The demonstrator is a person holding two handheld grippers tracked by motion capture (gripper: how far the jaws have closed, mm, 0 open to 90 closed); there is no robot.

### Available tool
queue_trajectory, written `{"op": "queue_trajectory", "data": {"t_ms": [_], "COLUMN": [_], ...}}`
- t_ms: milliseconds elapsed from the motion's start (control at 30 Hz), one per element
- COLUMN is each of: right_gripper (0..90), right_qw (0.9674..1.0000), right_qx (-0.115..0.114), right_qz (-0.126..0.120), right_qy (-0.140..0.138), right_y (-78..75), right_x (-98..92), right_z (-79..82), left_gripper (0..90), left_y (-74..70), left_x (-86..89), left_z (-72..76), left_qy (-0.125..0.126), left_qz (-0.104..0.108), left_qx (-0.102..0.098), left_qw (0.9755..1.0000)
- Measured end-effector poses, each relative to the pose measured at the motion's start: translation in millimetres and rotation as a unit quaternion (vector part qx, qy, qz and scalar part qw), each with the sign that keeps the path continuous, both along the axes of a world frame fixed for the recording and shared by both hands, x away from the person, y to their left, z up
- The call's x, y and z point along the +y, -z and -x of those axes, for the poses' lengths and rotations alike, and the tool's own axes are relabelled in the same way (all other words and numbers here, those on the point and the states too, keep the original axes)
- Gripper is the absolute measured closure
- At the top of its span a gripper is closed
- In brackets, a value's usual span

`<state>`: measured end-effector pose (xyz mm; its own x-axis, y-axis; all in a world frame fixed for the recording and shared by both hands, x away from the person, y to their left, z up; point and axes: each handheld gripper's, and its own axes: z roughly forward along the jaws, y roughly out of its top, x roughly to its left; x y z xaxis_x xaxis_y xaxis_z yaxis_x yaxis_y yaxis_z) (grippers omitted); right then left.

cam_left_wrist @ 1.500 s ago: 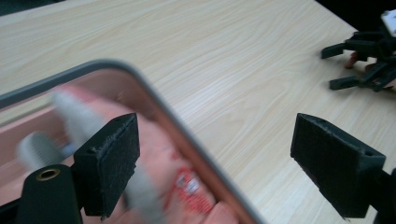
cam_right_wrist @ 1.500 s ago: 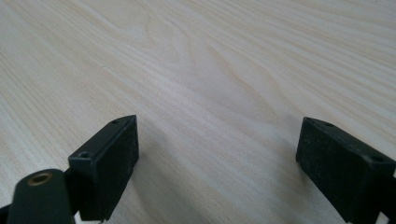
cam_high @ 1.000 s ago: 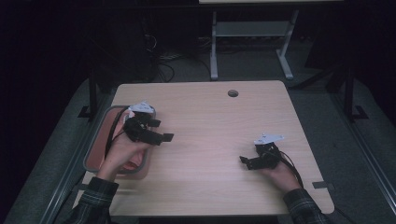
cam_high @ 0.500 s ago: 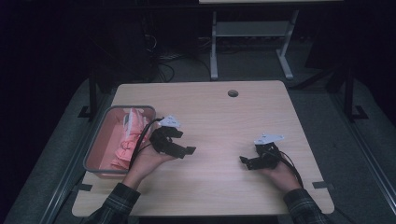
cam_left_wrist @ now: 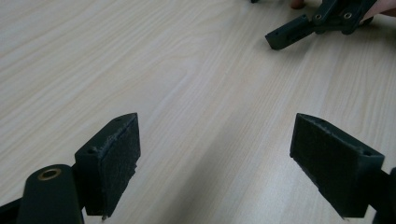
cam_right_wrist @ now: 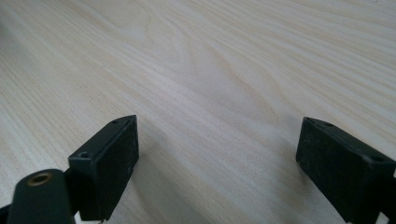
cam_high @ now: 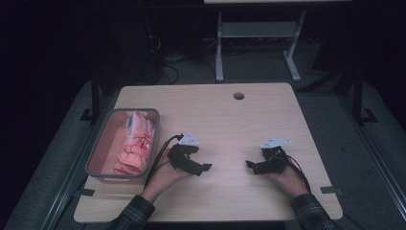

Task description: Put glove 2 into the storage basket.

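My left gripper (cam_high: 203,168) rests low over the wooden table (cam_high: 215,115), just right of a grey bin (cam_high: 95,155) that holds a pink cloth (cam_high: 136,146). In the left gripper view its jaws stand wide apart with bare wood between them (cam_left_wrist: 215,163); the right gripper (cam_left_wrist: 308,25) shows at the top right. My right gripper (cam_high: 250,165) sits near the table's front right, pointing left. Its own view has the gripper (cam_right_wrist: 217,163) open, nothing between the pads.
A round cable hole (cam_high: 238,95) lies near the table's far edge. Behind the table stands a white metal frame (cam_high: 253,43) on dark floor. Bare wood stretches between the two grippers and toward the back.
My left hand has moved right and down, from over the bin to the table beside it, uncovering the bin and pink cloth. The right hand has stayed put.
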<state>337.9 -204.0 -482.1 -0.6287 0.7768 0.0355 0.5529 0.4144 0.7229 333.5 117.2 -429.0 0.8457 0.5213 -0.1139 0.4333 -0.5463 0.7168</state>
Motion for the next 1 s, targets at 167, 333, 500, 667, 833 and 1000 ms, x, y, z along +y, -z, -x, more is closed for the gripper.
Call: {"op": "queue_trajectory", "data": {"t_ms": [167, 333, 500, 667, 833, 1000], "right_gripper": [12.6, 12.6, 12.6, 12.6, 12.6, 12.6], "right_qw": [1.0000, 1.0000, 1.0000, 1.0000, 1.0000, 1.0000], "right_qx": [0.000, 0.001, 0.000, 0.001, 0.001, 0.001], "right_qz": [0.000, 0.001, 0.000, 0.001, 0.000, 0.001], "right_qy": [-0.001, -0.001, 0.000, -0.002, -0.002, -0.003], "right_y": [-0.1, -0.1, -0.1, -0.2, -0.1, -0.1], "right_x": [-0.1, -0.1, -0.1, 0.1, 0.3, 0.3], "right_z": [0.0, 0.0, 0.0, 0.0, 0.0, 0.1], "left_gripper": [15.5, 15.4, 15.4, 13.7, 13.0, 12.9], "left_y": [13.1, 26.1, 37.7, 45.8, 49.6, 49.6], "left_x": [-7.3, -15.0, -17.7, -18.3, -19.2, -19.2], "left_z": [1.4, 3.0, 4.8, 6.1, 10.1, 10.0], "left_qy": [-0.001, 0.004, -0.001, -0.008, -0.001, 0.000], "left_qz": [-0.006, -0.020, -0.031, -0.038, -0.030, -0.030], "left_qx": [-0.004, -0.005, -0.018, -0.030, -0.047, -0.047], "left_qw": [1.0000, 0.9998, 0.9994, 0.9988, 0.9985, 0.9985]}}
